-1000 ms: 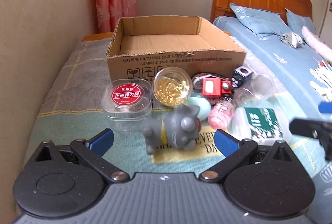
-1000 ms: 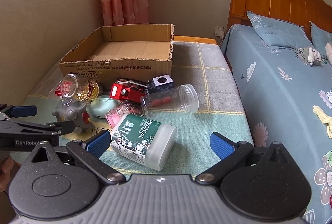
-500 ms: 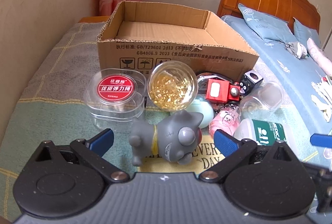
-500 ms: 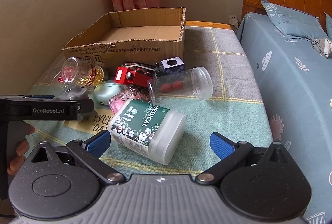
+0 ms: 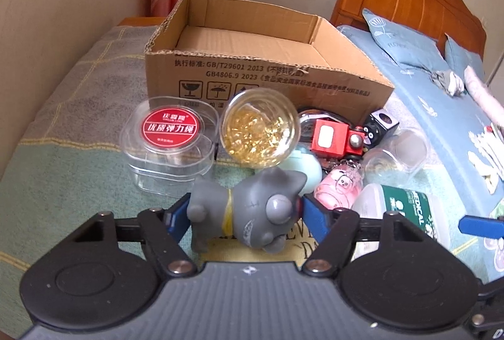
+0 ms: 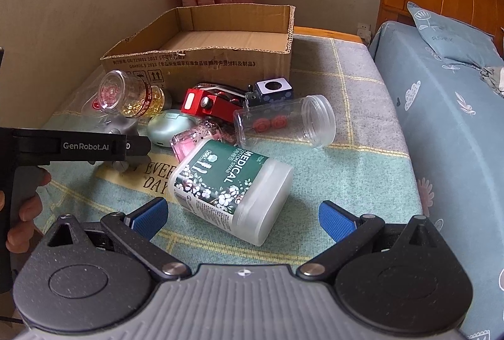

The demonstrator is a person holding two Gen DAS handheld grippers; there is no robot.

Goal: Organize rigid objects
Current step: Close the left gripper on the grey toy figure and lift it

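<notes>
Left wrist view: left hand-held gripper, jaws just narrowed, clamps the grey cat figurine for lifting; right hand-held gripper gapes wide before the swab tub; beyond, the cardboard box waits empty.

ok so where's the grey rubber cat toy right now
In the left wrist view, the grey rubber cat toy lies low and central between the left gripper pads, which have just been closing, in front of the round gold-filled jar and the cardboard box.
</notes>
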